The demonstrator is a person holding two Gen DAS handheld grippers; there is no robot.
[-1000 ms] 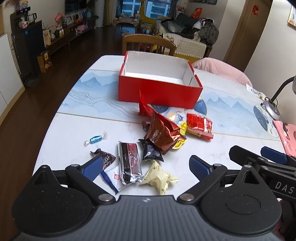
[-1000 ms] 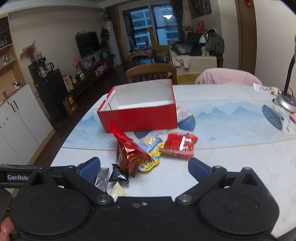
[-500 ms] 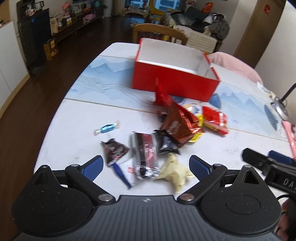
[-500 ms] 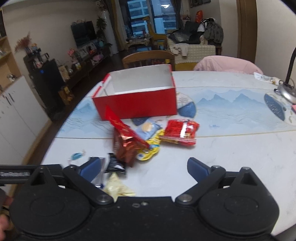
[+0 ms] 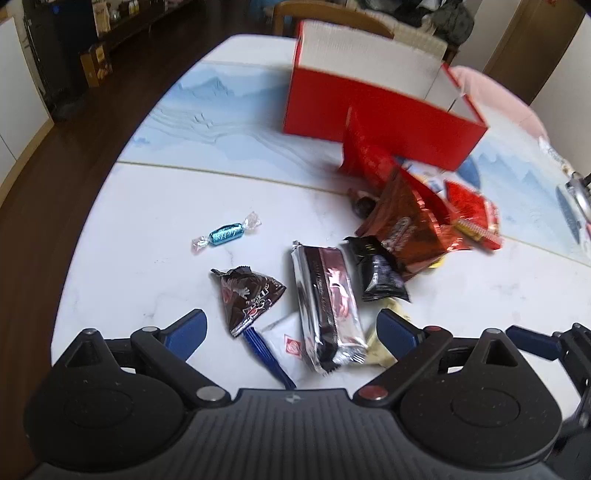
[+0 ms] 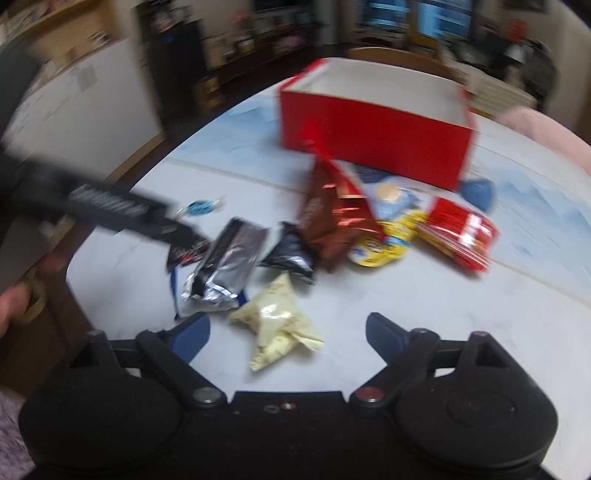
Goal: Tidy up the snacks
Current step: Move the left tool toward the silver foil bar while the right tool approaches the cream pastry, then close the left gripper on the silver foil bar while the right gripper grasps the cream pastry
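Note:
An open red box [image 5: 369,107] stands at the back of the white table [image 5: 155,221], with loose snacks in front of it. My left gripper [image 5: 291,328] is open, low over a silver-maroon packet [image 5: 325,295], a brown triangular packet [image 5: 247,295] and a white sachet [image 5: 284,339]. My right gripper [image 6: 288,332] hovers over a cream packet [image 6: 277,321]. Its jaws are closing, with the packet lying between them untouched. Further back lie a small black packet [image 6: 291,254], a red-brown bag [image 6: 332,221], a yellow packet [image 6: 388,240], a red packet [image 6: 458,236] and a blue candy [image 5: 225,234].
The table's rounded edge drops to a dark floor [image 5: 55,192] on the left. A wooden chair [image 5: 332,18] and a pink cushion [image 5: 498,96] stand behind the box. A lamp base [image 5: 576,192] sits at the far right. A hand [image 6: 14,302] shows at the left edge.
Both grippers have sunk toward the table and moved in closer over the snacks. The right view has tilted and blurred, and its fingers stand slightly nearer each other.

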